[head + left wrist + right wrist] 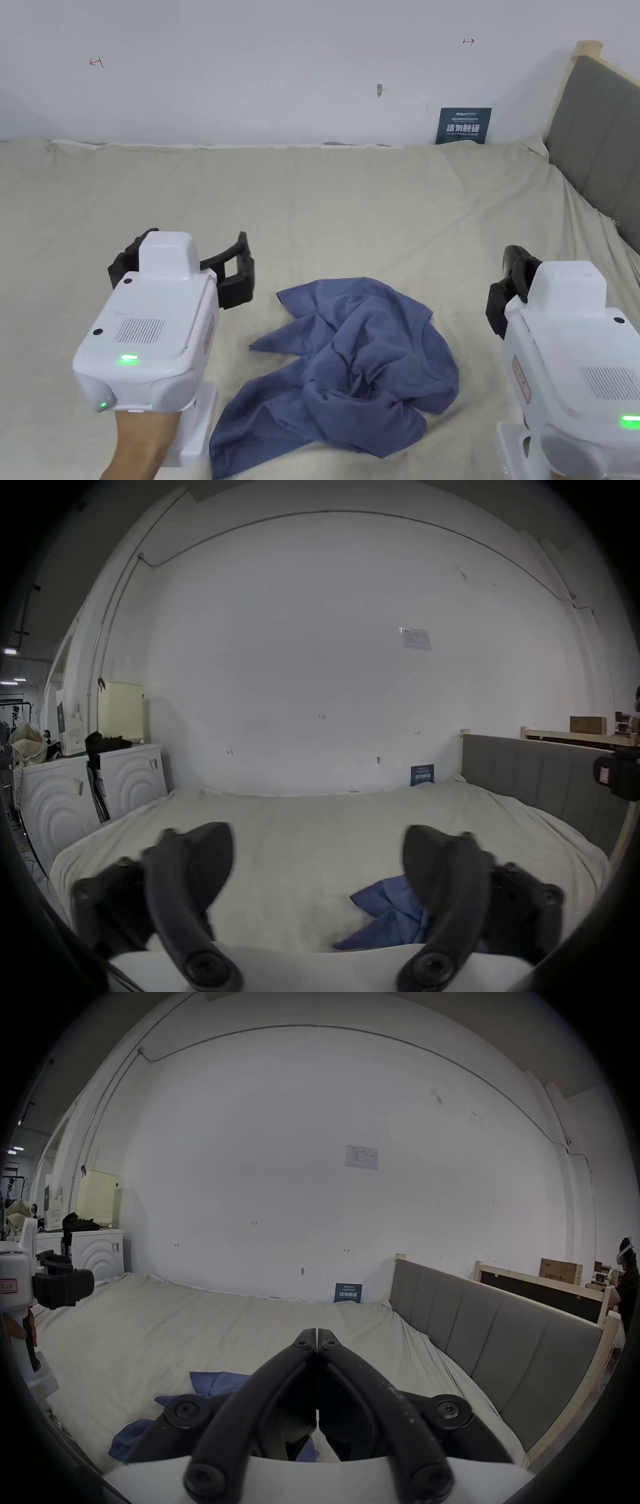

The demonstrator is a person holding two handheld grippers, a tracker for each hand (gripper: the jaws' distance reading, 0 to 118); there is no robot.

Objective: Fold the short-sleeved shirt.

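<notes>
A blue short-sleeved shirt (350, 369) lies crumpled in a heap on the beige bed sheet (350, 206), near the front. My left gripper (187, 259) hovers to the left of the shirt, jaws wide apart and empty; in the left gripper view (317, 847) the shirt (388, 920) lies below its right jaw. My right gripper (515, 275) is held to the right of the shirt. In the right gripper view (317, 1333) its jaws are pressed together with nothing between them, and the shirt (214, 1383) lies low and left of them.
A grey padded headboard (600, 150) stands along the bed's right side. A white wall (281, 69) backs the bed, with a small dark sign (464, 125) leaning on it. White appliances (90, 798) stand off the bed's left. A person (627, 1290) stands far right.
</notes>
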